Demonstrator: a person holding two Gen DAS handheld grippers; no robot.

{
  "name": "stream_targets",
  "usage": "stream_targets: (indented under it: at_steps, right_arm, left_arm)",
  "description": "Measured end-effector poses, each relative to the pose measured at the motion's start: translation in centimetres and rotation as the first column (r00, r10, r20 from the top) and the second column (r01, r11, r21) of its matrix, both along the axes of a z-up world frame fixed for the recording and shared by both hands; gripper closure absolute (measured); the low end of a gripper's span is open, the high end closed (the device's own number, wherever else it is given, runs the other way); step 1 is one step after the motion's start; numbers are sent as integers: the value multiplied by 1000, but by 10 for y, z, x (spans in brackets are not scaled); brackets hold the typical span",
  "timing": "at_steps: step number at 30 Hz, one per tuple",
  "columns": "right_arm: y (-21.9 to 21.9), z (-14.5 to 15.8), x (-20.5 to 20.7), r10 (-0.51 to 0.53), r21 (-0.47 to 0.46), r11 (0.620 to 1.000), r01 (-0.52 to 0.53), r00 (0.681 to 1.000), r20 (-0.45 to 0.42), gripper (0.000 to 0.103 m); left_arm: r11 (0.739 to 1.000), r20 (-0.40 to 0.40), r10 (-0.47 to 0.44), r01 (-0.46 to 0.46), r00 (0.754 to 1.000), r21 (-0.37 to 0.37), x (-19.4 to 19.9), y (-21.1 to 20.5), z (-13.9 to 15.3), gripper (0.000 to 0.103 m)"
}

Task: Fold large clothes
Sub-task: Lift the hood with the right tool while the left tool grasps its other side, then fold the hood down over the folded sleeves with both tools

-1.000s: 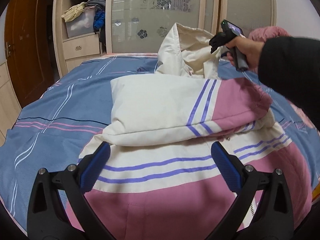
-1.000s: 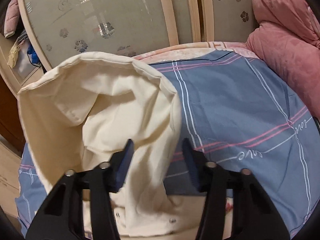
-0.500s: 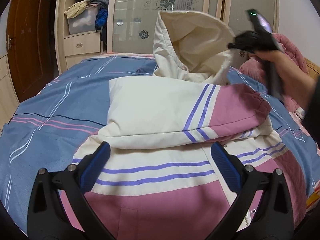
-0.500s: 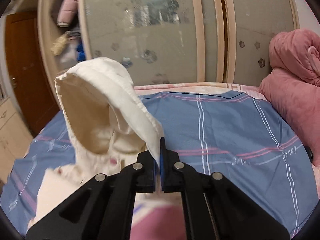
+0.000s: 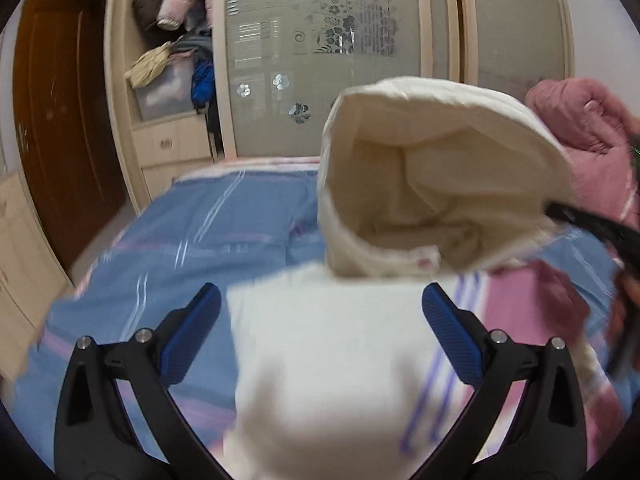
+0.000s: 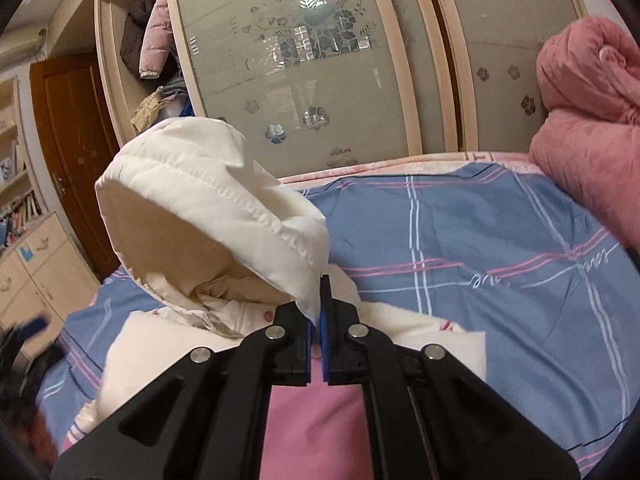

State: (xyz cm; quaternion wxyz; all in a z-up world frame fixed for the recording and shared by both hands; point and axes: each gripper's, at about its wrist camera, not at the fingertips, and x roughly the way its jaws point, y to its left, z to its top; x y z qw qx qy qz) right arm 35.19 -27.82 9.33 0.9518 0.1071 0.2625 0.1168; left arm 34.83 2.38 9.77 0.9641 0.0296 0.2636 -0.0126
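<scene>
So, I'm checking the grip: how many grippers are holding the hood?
1. The right gripper pinches the cream hood at its front edge; the left gripper is open over the folded jacket.

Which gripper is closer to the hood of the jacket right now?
Right. The right gripper is shut on the hood edge, holding it up; the left gripper hangs open short of it, above the folded jacket.

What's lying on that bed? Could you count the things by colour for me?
Cream, pink and purple-striped hooded jacket: 1, its hood pinched in the right gripper
Pink quilt bundle: 1
Blue plaid bedsheet: 1
Total: 3
</scene>
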Motion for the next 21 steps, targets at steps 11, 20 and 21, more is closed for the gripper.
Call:
stream_targets:
  at_steps: [11,20,21]
  right_arm:
    - [-21,-5,-3,-20,53,998,21,1000,-14,100]
    - [-29,-17,-39,-5,45,999,5,1000,-11,100]
    - [-30,-21,-47,-2,34,999,3,1000,-11,100]
  left_arm:
    - [995,-210,31,-9,977,104,130,-16,-17,100]
    - [989,-236,-143,144,961,-13,34,-1,-26,97]
    - [986,-250,-167,166,954,-25,20,-1,-30,96]
